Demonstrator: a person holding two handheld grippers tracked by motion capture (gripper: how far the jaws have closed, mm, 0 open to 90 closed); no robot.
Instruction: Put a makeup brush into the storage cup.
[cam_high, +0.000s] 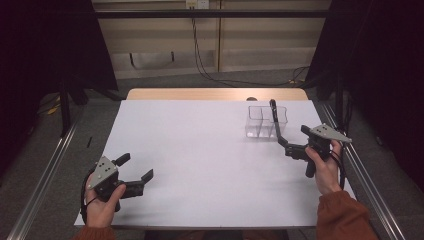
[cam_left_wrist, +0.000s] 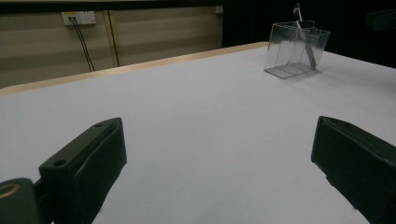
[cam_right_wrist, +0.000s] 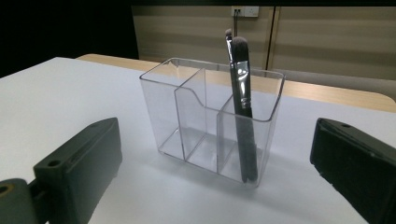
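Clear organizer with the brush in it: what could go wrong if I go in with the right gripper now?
1. The clear organizer looks light; a jaw bumping its wall might slide or tip it.
2. The makeup brush leans in the end compartment, so a skewed pull could lever the organizer over.
3. The right gripper is open; closing low would catch the wall, not the handle.

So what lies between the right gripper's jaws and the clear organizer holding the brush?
Nothing. In the right gripper view, bare white table runs from the open right gripper to the clear organizer, where the brush stands.
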